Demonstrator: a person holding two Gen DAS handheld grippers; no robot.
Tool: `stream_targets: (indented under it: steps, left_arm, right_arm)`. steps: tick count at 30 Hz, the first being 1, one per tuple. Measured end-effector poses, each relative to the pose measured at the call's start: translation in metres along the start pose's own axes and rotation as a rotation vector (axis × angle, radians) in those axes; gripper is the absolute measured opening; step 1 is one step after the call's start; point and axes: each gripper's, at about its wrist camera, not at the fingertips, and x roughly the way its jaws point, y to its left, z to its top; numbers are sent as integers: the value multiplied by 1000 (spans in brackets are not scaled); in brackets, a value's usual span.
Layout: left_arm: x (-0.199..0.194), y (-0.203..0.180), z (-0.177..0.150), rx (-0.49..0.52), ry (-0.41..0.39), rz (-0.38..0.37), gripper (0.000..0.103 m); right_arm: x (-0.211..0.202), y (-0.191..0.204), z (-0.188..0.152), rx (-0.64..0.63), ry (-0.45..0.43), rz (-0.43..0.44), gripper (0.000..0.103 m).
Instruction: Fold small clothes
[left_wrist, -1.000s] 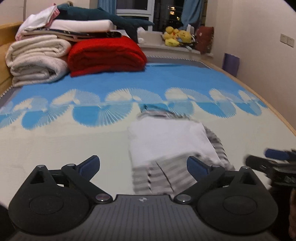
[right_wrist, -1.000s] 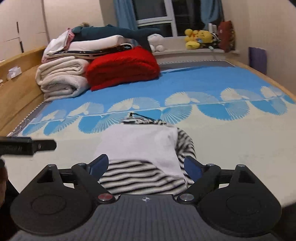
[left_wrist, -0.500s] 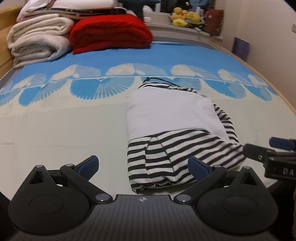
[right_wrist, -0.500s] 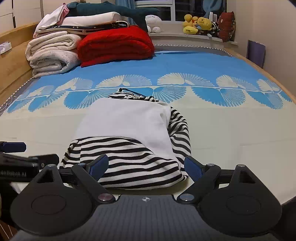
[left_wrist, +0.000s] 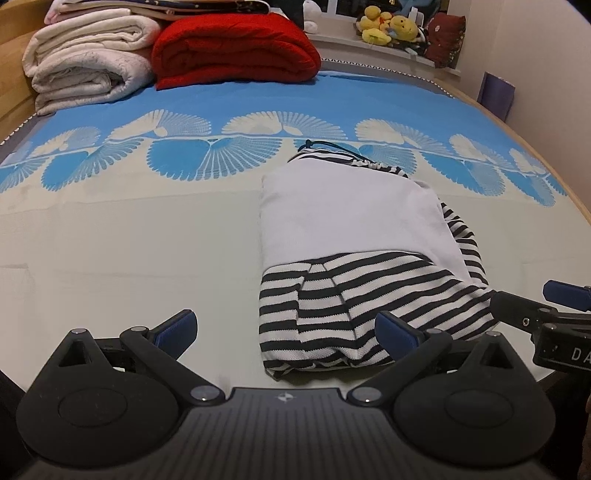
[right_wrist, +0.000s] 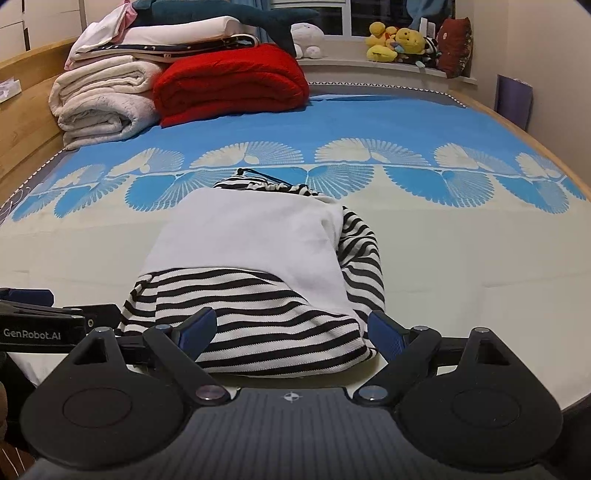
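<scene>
Right wrist view: one bed (right_wrist: 461, 251), covered in a smooth sheet, cream at the near end and bright blue beyond, with a row of fan-shaped shell prints across the join. One red blanket (right_wrist: 229, 83), thick and knitted, lay folded at the far end. Beside it stood one stack of cream blankets (right_wrist: 99, 99), plush and rolled at the edges. One striped garment (right_wrist: 258, 317), ribbed black-and-white knit with a plain white panel folded over its middle, lay flat on the cream part of the sheet, near the bed's front edge and just ahead of both tools. One dark drawstring showed at its far end. One cluster of yellow plush toys (right_wrist: 395, 44) sat on the window ledge.

One right gripper (right_wrist: 291, 332), black with blue pads, stood spread wide, its tips level with the garment's near hem and holding nothing. One left gripper (left_wrist: 284, 332), likewise spread and empty, sat at the hem's left corner. Its side, seen from the right wrist, read "GenRobot.AI".
</scene>
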Motion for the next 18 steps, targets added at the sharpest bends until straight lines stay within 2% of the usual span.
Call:
stream_targets:
  steps: [18]
  left_arm:
    - [-1,0,0,-4,4,-6,102]
  right_arm:
    - [3,5,0,-15,6,8,89]
